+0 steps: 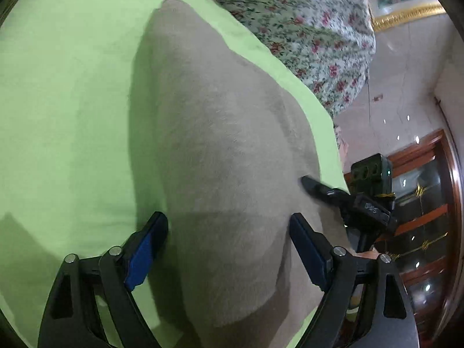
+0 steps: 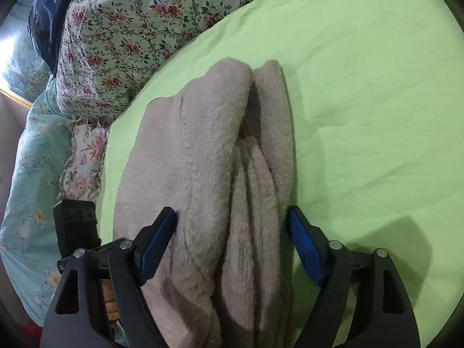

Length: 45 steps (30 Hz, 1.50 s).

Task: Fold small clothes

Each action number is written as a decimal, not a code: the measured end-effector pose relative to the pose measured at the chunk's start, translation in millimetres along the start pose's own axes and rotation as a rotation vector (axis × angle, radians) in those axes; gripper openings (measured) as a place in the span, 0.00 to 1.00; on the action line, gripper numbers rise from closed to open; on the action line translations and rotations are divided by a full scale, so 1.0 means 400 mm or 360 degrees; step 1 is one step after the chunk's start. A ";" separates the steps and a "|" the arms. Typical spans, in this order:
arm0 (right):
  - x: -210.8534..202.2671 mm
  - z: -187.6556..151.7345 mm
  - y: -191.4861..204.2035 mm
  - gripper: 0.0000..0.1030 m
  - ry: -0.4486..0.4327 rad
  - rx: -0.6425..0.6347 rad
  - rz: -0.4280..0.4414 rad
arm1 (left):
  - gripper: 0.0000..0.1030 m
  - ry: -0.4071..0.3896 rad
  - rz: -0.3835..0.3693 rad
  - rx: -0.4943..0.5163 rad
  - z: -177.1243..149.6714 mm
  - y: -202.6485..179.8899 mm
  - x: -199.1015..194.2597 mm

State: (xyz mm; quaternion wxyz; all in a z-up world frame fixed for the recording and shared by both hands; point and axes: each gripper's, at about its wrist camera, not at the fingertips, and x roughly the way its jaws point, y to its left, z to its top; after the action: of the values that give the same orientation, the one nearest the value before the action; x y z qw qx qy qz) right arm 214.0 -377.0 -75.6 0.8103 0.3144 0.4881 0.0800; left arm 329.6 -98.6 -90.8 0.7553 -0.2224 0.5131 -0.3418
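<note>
A beige fuzzy garment point(image 1: 220, 150) lies on a green sheet point(image 1: 66, 110). In the right wrist view the garment point(image 2: 203, 156) shows folded layers and a rolled edge on its right side. My left gripper point(image 1: 229, 226) is open, its blue-padded fingers straddling the garment's near part just above it. My right gripper point(image 2: 232, 220) is open too, its fingers straddling the folded layers. The right gripper also shows in the left wrist view point(image 1: 316, 187) at the garment's right edge.
A floral quilt point(image 2: 121, 34) and a pale blue floral cover point(image 2: 32, 156) lie along the green sheet's edge. A tiled floor point(image 1: 406, 72) and a wooden glass cabinet point(image 1: 429, 203) are beyond the bed.
</note>
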 end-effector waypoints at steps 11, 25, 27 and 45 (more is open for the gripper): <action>-0.019 -0.076 0.182 0.33 -0.0135 -0.0125 0.0091 | 0.33 -0.0179 0.0168 0.0122 -0.075 -0.020 -0.223; 0.227 -0.200 0.425 0.32 0.0052 -0.0252 0.0353 | 0.33 -0.0321 0.0434 -0.0015 -0.198 0.179 -0.530; 0.236 -0.207 0.407 0.32 0.0055 -0.0224 0.0322 | 0.34 -0.0333 0.0410 -0.0053 -0.211 0.208 -0.524; 0.106 -0.167 0.423 0.60 -0.0183 -0.0266 0.0004 | 0.66 -0.0470 0.0523 -0.0092 -0.258 0.224 -0.590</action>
State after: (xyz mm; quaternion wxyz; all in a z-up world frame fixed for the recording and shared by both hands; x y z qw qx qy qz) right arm 209.4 -195.9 -29.4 0.8602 0.2505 0.4320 0.1033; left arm 203.2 138.5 -44.1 0.8610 -0.2051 0.4359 -0.1630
